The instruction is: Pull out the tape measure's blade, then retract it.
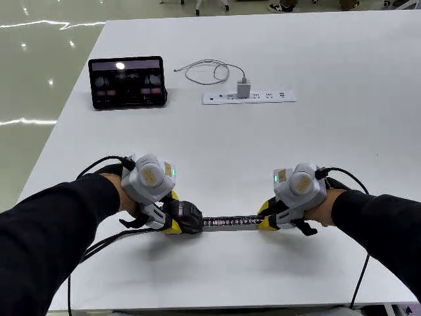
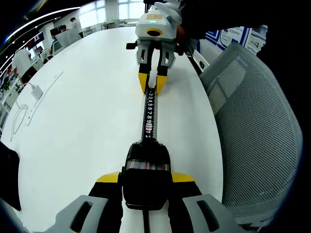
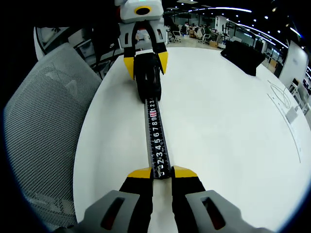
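Head view: the tape measure point(image 1: 185, 216) is clamped by the left gripper point(image 1: 173, 222) on the table point(image 1: 263, 145). Left gripper view: a short length of blade point(image 2: 149, 114) is drawn out. Right gripper view: its tip is pinched by the right gripper point(image 3: 160, 173) (retraction not yet begun)

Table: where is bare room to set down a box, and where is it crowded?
Bare: the band of table between tablet and power strip at the back and the tape measure in front; also right of the power strip. Crowded: the near edge, where the left gripper holds the tape measure and the right gripper its blade.
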Tool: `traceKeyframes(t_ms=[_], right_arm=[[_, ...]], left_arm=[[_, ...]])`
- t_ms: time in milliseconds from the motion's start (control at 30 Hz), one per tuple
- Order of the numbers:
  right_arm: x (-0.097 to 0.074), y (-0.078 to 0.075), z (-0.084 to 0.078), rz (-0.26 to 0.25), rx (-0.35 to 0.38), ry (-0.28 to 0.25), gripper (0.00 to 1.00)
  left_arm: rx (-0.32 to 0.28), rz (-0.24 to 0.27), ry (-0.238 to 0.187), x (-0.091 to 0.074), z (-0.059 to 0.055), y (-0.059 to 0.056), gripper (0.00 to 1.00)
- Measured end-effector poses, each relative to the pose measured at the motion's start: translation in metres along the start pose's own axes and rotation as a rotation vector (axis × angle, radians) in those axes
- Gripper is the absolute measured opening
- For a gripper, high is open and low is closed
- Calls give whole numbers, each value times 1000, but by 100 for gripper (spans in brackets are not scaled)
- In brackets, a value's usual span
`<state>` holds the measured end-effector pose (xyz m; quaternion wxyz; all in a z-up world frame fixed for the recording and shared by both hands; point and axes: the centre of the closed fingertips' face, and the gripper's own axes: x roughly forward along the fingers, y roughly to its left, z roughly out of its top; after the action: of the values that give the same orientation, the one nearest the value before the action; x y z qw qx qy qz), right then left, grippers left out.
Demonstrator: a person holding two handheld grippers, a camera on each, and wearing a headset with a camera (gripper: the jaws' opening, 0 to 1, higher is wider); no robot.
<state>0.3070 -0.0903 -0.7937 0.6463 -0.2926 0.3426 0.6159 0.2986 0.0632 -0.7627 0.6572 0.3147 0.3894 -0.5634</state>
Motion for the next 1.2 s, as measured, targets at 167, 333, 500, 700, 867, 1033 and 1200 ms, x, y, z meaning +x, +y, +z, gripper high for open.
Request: traceKeyframes(t_ms=[167,333,500,700,867,1033,1200], right_arm=[[-2,-1,-2,-2,4,1,9],[-3,-1,-4,-3,9,2,9],[-5,-2,-5,-6,8,9,8],[-7,-3,-8,-8,9,11,8],[-10,-3,-10,-11,10,16,8],[-14,-3,-15,-16,16,20,8],[-15,-3,-16,-18,16,22,8]], left_arm=[[-4,0,-2,0,0,0,32],[-6,2,-3,0,0,0,32],[-8,-2,-4,0,0,0,32],[-2,0,5,-1,0,0,31],[-4,2,7,-1,0,0,31],[-7,3,8,0,0,0,32],[-9,6,8,-1,0,0,32]])
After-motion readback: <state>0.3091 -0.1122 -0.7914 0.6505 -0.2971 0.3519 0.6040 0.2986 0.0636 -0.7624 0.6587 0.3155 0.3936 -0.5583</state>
